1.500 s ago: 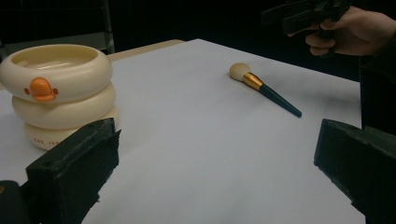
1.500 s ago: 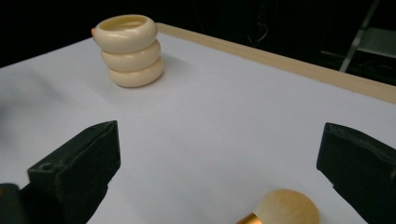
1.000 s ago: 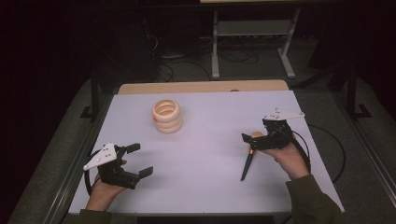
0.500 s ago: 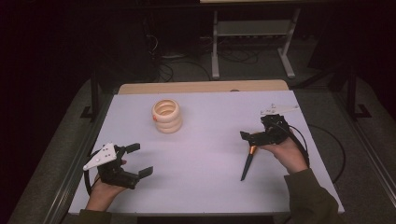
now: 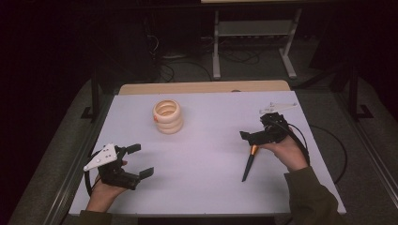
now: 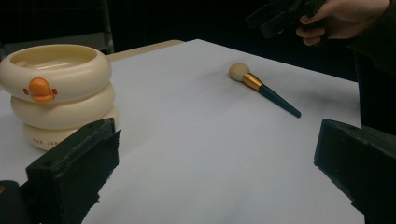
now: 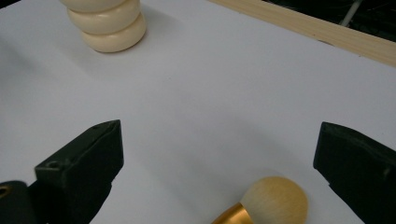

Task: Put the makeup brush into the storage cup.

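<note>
A makeup brush with a dark handle, gold ferrule and tan head lies flat on the white table, right of centre. My right gripper hovers just over its head, open, with the tan brush head low between the wide jaws and touching neither. At the back left stands a cream pot of three stacked rings with an orange duck bill. Near the front left edge my left gripper rests open and holds nothing. In its own view the brush lies ahead, under the right gripper.
A wooden strip runs along the table's far edge. Beyond it, a metal stand and cables lie on the dark floor. A cable trails from my right gripper off the right side.
My right gripper has tipped forward and come down toward the brush head. The left gripper, the brush and the ringed pot have stayed where they were.
</note>
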Tool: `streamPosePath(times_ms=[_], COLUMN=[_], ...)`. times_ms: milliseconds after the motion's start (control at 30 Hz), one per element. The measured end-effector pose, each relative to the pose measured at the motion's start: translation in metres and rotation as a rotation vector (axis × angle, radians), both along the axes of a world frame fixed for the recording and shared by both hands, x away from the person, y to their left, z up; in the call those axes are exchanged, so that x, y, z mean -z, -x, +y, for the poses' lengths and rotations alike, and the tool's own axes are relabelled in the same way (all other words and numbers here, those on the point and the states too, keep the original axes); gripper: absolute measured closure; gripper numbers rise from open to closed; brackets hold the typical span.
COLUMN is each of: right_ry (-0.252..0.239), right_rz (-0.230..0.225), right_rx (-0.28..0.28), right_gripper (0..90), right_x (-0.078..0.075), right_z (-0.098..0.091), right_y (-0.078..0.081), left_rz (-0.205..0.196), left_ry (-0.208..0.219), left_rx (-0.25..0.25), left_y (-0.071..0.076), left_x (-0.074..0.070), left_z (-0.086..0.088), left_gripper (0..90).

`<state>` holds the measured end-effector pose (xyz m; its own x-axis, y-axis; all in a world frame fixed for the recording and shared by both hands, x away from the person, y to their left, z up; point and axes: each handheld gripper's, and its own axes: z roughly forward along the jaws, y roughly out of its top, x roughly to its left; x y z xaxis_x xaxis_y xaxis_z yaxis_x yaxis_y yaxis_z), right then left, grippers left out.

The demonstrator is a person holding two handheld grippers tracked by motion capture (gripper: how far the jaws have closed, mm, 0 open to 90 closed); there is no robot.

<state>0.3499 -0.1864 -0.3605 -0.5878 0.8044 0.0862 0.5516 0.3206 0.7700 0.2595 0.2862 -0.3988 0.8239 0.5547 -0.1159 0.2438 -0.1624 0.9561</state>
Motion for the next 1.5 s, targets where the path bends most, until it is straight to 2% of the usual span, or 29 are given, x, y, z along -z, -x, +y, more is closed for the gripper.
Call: streamPosePath(times_ms=[267, 500, 567, 600, 633, 700, 1167, 1500], right_ry=[0.005, 0.031, 0.034, 0.033, 0.041, 0.042, 0.092, 0.085], right_rz=[0.030, 0.056, 0.084, 0.094, 0.093, 0.119, 0.194, 0.229], right_rx=[0.022, 0.028, 0.037, 0.038, 0.027, 0.022, 0.023, 0.035], right_gripper=[1.1, 1.2, 1.2, 1.8, 4.7, 11.7, 12.2, 12.9], right_x=[0.000, 0.003, 0.003, 0.003, 0.004, 0.005, 0.022, 0.033], right_z=[-0.002, -0.003, -0.003, -0.003, -0.004, -0.003, -0.001, -0.006], right_y=[0.002, 0.001, 0.002, 0.002, 0.001, 0.002, 0.007, 0.011], left_rz=[0.002, 0.001, 0.002, 0.002, 0.001, 0.001, 0.002, 0.002], left_ry=[-0.008, -0.009, -0.010, -0.010, -0.010, -0.009, -0.003, -0.004], left_rx=[0.002, 0.004, 0.005, 0.005, 0.006, 0.005, 0.005, 0.005], left_y=[0.000, 0.000, 0.000, 0.000, 0.000, 0.000, 0.000, 0.000], left_x=[0.000, 0.000, 0.000, 0.000, 0.000, 0.000, 0.000, 0.000], left_z=[0.000, 0.001, 0.001, 0.001, 0.001, 0.001, 0.001, 0.001], left_gripper=[0.0, 0.0, 0.0, 0.0, 0.0, 0.0, 0.0, 0.0])
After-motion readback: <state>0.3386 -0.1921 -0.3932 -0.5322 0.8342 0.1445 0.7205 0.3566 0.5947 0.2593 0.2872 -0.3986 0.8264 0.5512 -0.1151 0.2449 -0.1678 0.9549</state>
